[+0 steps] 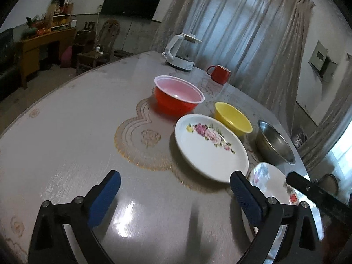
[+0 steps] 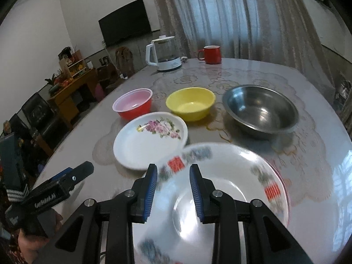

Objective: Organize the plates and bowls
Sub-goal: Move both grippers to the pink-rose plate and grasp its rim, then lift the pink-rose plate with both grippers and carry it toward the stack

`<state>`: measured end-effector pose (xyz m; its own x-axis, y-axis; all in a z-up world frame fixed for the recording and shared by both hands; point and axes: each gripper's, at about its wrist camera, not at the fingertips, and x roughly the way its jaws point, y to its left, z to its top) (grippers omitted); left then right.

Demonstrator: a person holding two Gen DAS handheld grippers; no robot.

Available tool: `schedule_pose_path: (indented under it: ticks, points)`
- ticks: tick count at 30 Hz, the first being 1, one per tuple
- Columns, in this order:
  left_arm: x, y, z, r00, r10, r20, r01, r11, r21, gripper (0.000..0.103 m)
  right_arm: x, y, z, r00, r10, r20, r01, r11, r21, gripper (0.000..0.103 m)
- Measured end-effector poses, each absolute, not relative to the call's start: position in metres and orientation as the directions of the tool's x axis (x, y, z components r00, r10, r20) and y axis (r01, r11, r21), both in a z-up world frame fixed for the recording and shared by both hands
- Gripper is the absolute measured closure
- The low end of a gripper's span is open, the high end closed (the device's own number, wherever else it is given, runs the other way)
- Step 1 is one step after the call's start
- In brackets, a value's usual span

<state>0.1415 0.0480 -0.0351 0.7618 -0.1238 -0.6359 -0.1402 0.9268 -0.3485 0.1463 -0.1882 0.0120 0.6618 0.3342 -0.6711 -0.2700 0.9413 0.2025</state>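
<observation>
My left gripper [image 1: 176, 182] is open wide above bare tabletop, its blue pads [image 1: 107, 193] holding nothing. Just beyond its right finger lies a white floral plate [image 1: 211, 147] [image 2: 149, 140]. Behind that plate stand a red bowl [image 1: 178, 94] [image 2: 134, 105], a yellow bowl [image 1: 233, 118] [image 2: 191, 103] and a steel bowl [image 1: 275, 145] [image 2: 259, 110]. My right gripper [image 2: 173, 176] hovers over a blurred white plate with red and grey motifs [image 2: 231, 176] [image 1: 268, 180]. Its pads stand a narrow gap apart and grip nothing that I can see.
A white kettle [image 1: 180, 52] [image 2: 162, 55] and a red mug [image 1: 220, 73] [image 2: 210, 54] stand at the table's [image 1: 66, 132] far side by the curtain. A black finger [image 2: 81, 170] of the left gripper and a person's hand [image 2: 33, 239] show low on the left.
</observation>
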Motion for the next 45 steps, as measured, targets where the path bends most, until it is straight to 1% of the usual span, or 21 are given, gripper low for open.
schedule_pose_path:
  ticks: [3, 7, 10, 14, 16, 19, 20, 22, 23, 24, 25, 26, 27, 32, 35, 38, 40, 45]
  points:
    - [0.156, 0.044, -0.038, 0.75, -0.116, -0.651, -0.145, 0.932, -0.333, 0.003, 0.175, -0.188, 0.011, 0.626, 0.354, -0.695, -0.258, 0.935, 0.244, 0.073]
    - [0.179, 0.04, -0.048, 0.719, -0.137, -0.681, -0.134, 0.934, -0.33, 0.003, 0.216, -0.184, 0.005, 0.59, 0.332, -0.735, -0.252, 0.942, 0.223, 0.073]
    - [0.194, 0.038, -0.056, 0.691, -0.15, -0.708, -0.135, 0.935, -0.329, 0.006, 0.242, -0.182, -0.003, 0.554, 0.335, -0.762, -0.243, 0.941, 0.236, 0.073]
    - [0.208, 0.039, -0.06, 0.675, -0.152, -0.722, -0.143, 0.933, -0.331, 0.007, 0.271, -0.179, -0.017, 0.501, 0.333, -0.798, -0.223, 0.941, 0.253, 0.073]
    - [0.213, 0.039, -0.061, 0.672, -0.158, -0.723, -0.136, 0.934, -0.33, 0.01, 0.281, -0.176, -0.023, 0.482, 0.335, -0.81, -0.228, 0.94, 0.254, 0.073]
    - [0.221, 0.036, -0.063, 0.656, -0.169, -0.735, -0.115, 0.941, -0.319, 0.018, 0.29, -0.174, -0.03, 0.46, 0.342, -0.82, -0.224, 0.938, 0.266, 0.073]
    - [0.223, 0.035, -0.064, 0.651, -0.171, -0.74, -0.11, 0.943, -0.315, 0.024, 0.292, -0.174, -0.032, 0.454, 0.346, -0.821, -0.223, 0.936, 0.271, 0.073]
    - [0.225, 0.031, -0.065, 0.655, -0.156, -0.739, -0.098, 0.953, -0.288, 0.029, 0.297, -0.171, -0.036, 0.44, 0.356, -0.824, -0.226, 0.932, 0.282, 0.073]
    - [0.226, 0.03, -0.065, 0.653, -0.154, -0.742, -0.093, 0.955, -0.28, 0.037, 0.298, -0.17, -0.038, 0.433, 0.357, -0.827, -0.229, 0.931, 0.282, 0.073]
    - [0.226, 0.028, -0.066, 0.654, -0.144, -0.742, -0.086, 0.961, -0.262, 0.045, 0.299, -0.169, -0.04, 0.427, 0.355, -0.832, -0.229, 0.932, 0.28, 0.076]
    - [0.227, 0.027, -0.066, 0.653, -0.144, -0.744, -0.078, 0.964, -0.255, 0.051, 0.302, -0.168, -0.042, 0.42, 0.352, -0.837, -0.228, 0.933, 0.278, 0.078]
    - [0.227, 0.026, -0.067, 0.654, -0.133, -0.744, -0.074, 0.968, -0.238, 0.058, 0.303, -0.166, -0.044, 0.411, 0.354, -0.84, -0.231, 0.932, 0.28, 0.083]
    - [0.227, 0.025, -0.067, 0.656, -0.121, -0.745, -0.068, 0.974, -0.218, 0.062, 0.304, -0.164, -0.046, 0.402, 0.358, -0.842, -0.234, 0.93, 0.284, 0.085]
    - [0.227, 0.024, -0.068, 0.661, -0.156, -0.734, -0.03, 0.972, -0.235, 0.071, 0.305, -0.155, -0.055, 0.399, 0.32, -0.859, -0.233, 0.942, 0.242, 0.086]
    - [0.226, 0.021, -0.066, 0.664, -0.148, -0.733, -0.015, 0.977, -0.211, 0.072, 0.307, -0.154, -0.057, 0.403, 0.309, -0.862, -0.215, 0.947, 0.24, 0.085]
    - [0.226, 0.024, -0.066, 0.661, -0.164, -0.732, -0.008, 0.974, -0.225, 0.073, 0.308, -0.153, -0.057, 0.403, 0.3, -0.864, -0.205, 0.95, 0.234, 0.085]
    - [0.223, 0.026, -0.065, 0.66, -0.149, -0.736, -0.015, 0.977, -0.211, 0.073, 0.308, -0.152, -0.057, 0.403, 0.301, -0.864, -0.203, 0.95, 0.236, 0.085]
    - [0.21, 0.044, -0.065, 0.66, -0.121, -0.742, -0.057, 0.976, -0.209, 0.073, 0.297, -0.132, -0.053, 0.398, 0.306, -0.865, -0.262, 0.941, 0.213, 0.085]
